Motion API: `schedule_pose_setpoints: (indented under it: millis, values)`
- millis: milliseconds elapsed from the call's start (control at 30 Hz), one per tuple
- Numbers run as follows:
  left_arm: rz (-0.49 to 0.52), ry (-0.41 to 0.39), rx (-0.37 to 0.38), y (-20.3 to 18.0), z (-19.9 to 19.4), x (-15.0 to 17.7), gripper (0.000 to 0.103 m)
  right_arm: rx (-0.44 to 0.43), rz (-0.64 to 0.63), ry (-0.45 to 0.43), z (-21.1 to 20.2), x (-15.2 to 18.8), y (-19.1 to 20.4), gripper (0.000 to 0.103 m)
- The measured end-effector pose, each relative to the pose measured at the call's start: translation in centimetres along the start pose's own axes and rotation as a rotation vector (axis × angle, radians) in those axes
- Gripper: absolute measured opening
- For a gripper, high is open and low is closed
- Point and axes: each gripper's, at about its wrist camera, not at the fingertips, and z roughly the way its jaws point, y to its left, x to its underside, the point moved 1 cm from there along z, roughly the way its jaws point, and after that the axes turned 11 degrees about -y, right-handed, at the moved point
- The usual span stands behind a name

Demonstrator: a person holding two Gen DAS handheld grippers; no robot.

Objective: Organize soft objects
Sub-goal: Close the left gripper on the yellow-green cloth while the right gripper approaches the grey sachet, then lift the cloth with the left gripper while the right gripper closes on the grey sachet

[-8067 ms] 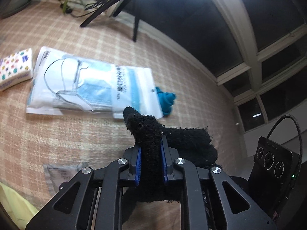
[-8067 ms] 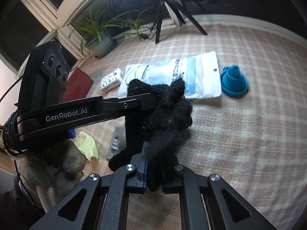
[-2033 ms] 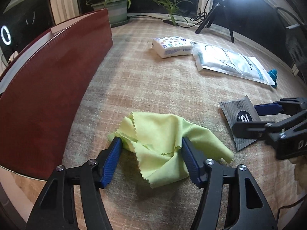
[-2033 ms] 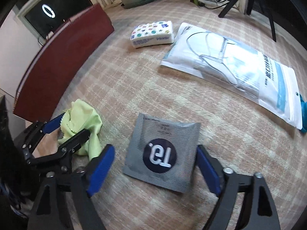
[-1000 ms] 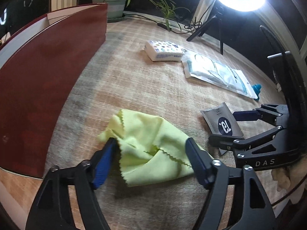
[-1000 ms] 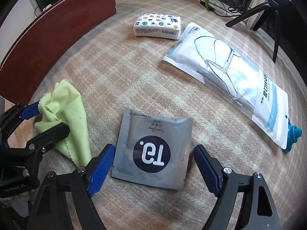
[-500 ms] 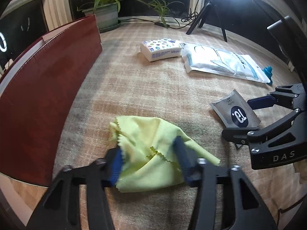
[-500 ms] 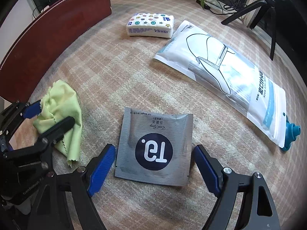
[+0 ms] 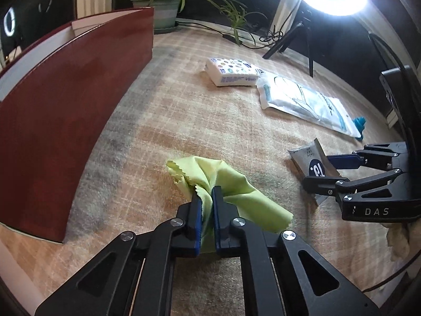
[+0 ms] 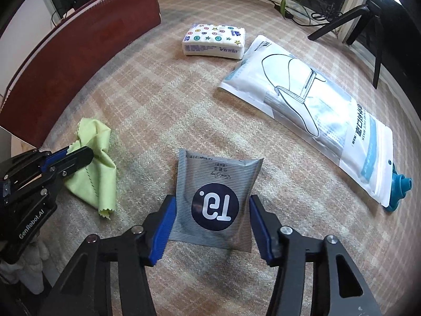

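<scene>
A yellow-green cloth (image 9: pixel 231 181) lies bunched on the checked blanket, and my left gripper (image 9: pixel 206 192) is shut on a fold of it. The right wrist view shows the same cloth (image 10: pixel 97 142) at the left with the left gripper (image 10: pixel 79 155) pinching it. A grey striped sachet (image 10: pixel 215 179) with a dark round logo sits between the blue pads of my right gripper (image 10: pixel 212 200). Those jaws are closing, both pads touch the sachet's side edges, and the sachet bows upward. In the left wrist view the right gripper (image 9: pixel 318 171) holds the sachet (image 9: pixel 307 155) at the right.
A tall red-brown box wall (image 9: pixel 65 110) stands close on the left. Farther back lie a tissue pack (image 10: pixel 214 39) and a long face-mask bag (image 10: pixel 315 100), with a blue rubbery item (image 10: pixel 400 187) at its end. A tripod (image 10: pixel 368 13) and potted plants edge the blanket.
The left jaws have shut on the cloth, gathering it into a ridge. The right jaws have narrowed onto the sachet's edges, and the sachet has buckled upward.
</scene>
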Motion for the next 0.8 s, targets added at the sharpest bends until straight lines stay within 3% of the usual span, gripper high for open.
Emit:
schedule_pose_setpoints:
  millis: [600, 633, 667, 800]
  values:
    - [-0.073, -0.044, 0.057, 0.1, -2.0, -1.2, 0.004, -0.01, 0.04, -0.032, -0.9, 0.5, -2.0, 0.038]
    - [-0.075, -0.046, 0.058, 0.1, -2.1, -1.3, 0.004, -0.009, 0.043, -0.034, -0.9, 0.5, -2.1, 0.031]
    - [-0.075, -0.049, 0.059, 0.1, -2.2, -1.4, 0.004, -0.011, 0.047, -0.036, -0.9, 0.5, -2.2, 0.008]
    - [-0.06, -0.061, 0.053, -0.2, -2.5, -1.7, 0.004, -0.008, 0.05, -0.038, -1.2, 0.3, -2.4, 0.004]
